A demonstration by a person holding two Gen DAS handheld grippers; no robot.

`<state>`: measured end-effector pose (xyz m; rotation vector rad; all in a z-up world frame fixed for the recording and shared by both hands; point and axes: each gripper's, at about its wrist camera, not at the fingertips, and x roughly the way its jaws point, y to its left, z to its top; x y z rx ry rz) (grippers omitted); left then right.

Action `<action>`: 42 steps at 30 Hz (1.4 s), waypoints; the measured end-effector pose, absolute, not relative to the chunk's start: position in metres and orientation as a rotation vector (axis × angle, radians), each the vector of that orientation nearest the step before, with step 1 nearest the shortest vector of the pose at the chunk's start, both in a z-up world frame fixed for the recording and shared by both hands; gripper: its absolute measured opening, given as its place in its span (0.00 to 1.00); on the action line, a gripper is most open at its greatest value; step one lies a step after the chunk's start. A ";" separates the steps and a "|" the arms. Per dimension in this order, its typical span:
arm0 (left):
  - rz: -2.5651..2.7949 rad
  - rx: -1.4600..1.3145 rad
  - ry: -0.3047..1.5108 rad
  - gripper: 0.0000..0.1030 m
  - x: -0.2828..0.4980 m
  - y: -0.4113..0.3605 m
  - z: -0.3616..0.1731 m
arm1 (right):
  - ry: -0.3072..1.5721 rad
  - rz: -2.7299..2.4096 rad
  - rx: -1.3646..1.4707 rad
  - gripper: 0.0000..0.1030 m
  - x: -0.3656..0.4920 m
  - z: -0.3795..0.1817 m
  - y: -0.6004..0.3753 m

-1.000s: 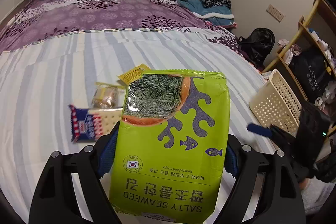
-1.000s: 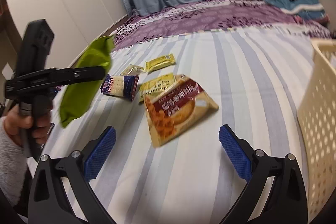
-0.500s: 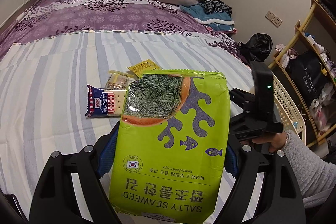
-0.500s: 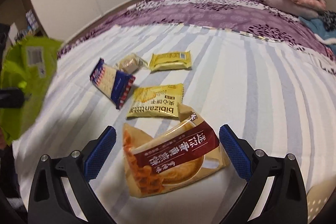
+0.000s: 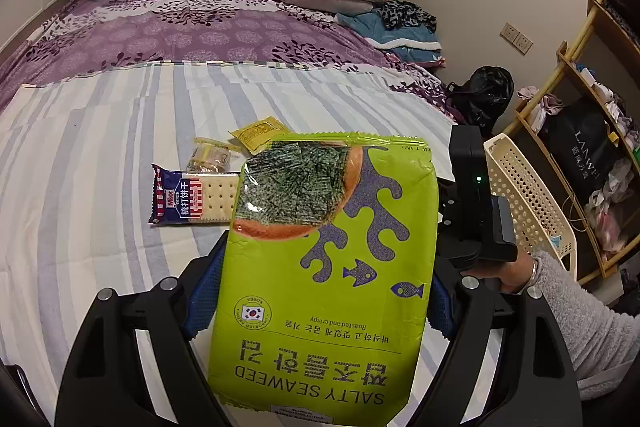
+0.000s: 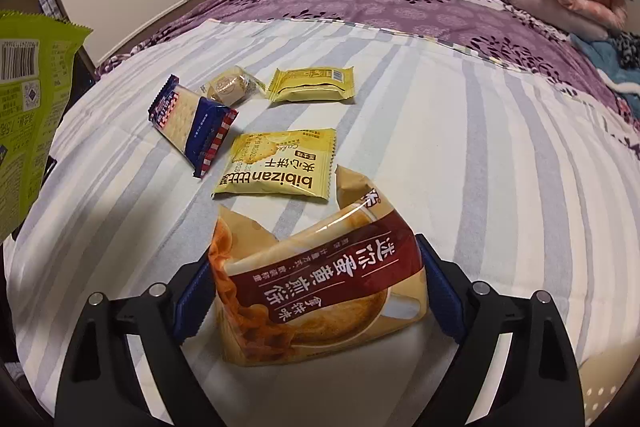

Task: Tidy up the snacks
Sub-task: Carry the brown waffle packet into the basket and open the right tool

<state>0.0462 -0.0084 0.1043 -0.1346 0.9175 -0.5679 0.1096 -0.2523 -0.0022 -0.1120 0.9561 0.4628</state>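
Observation:
My left gripper (image 5: 324,287) is shut on a green salty seaweed bag (image 5: 328,267), held upright above the striped bed; its back also shows at the left edge of the right wrist view (image 6: 28,107). My right gripper (image 6: 316,291) is low over the bed, and its jaws are closing on a tan and maroon snack bag (image 6: 320,291). The blue pads (image 6: 192,295) touch the bag's two sides, and the bag bulges up between them.
On the striped sheet (image 6: 480,147) lie a blue cracker pack (image 6: 192,123), a yellow bibizan packet (image 6: 276,163), another yellow packet (image 6: 312,85) and a small clear-wrapped pastry (image 6: 230,89). A cream perforated basket (image 5: 524,195) stands at the bed's right edge, behind a hand (image 5: 500,275).
The right gripper came down over the tan snack bag and its jaws narrowed onto the bag's sides. The left gripper kept its hold on the seaweed bag and drifted slightly.

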 end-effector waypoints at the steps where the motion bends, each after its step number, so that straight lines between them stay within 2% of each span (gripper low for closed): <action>1: -0.569 -0.135 0.915 0.81 0.046 -0.007 0.104 | 0.955 0.457 -0.101 0.84 0.108 -0.001 -0.254; 9: -0.544 -0.159 0.890 0.81 0.035 0.000 0.113 | 0.903 0.434 -0.043 0.83 0.079 0.017 -0.264; 20: -0.520 -0.151 0.812 0.81 0.014 -0.001 0.142 | 0.736 0.375 0.045 0.84 0.028 0.083 -0.290; 31: -0.576 -0.148 0.776 0.81 -0.003 -0.022 0.159 | 0.593 0.212 0.173 0.84 -0.029 0.131 -0.368; 42: -0.650 -0.112 0.752 0.81 -0.015 -0.059 0.174 | 0.508 0.010 0.231 0.84 -0.080 0.146 -0.444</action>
